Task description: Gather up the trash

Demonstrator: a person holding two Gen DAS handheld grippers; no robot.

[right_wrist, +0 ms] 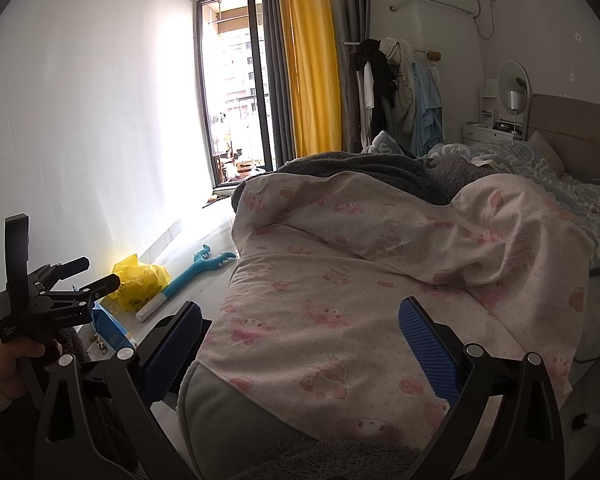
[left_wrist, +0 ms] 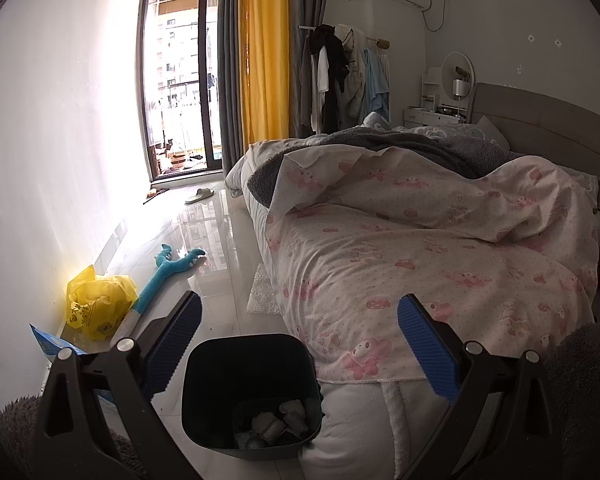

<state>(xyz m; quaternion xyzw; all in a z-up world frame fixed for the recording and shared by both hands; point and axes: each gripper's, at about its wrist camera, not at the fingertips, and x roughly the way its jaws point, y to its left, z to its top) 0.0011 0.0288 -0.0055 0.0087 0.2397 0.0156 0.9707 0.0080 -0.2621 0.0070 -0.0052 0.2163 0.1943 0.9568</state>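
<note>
L gripper (left_wrist: 300, 340) hung w/ jaws wide apart, empty, over black bin (left_wrist: 252, 384) by bed (left_wrist: 420, 248); trash lay inside. R gripper (right_wrist: 300, 344) also spread, empty, above quilt. "GenRobot.AI" read on L unit. Yellow bag (left_wrist: 96, 304), print illegible, lay by wall.

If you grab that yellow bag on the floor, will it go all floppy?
Probably yes. The yellow bag is thin crumpled plastic, so it would likely sag and crinkle. It looks light for its size. It might slip between the left gripper's open jaws.
</note>
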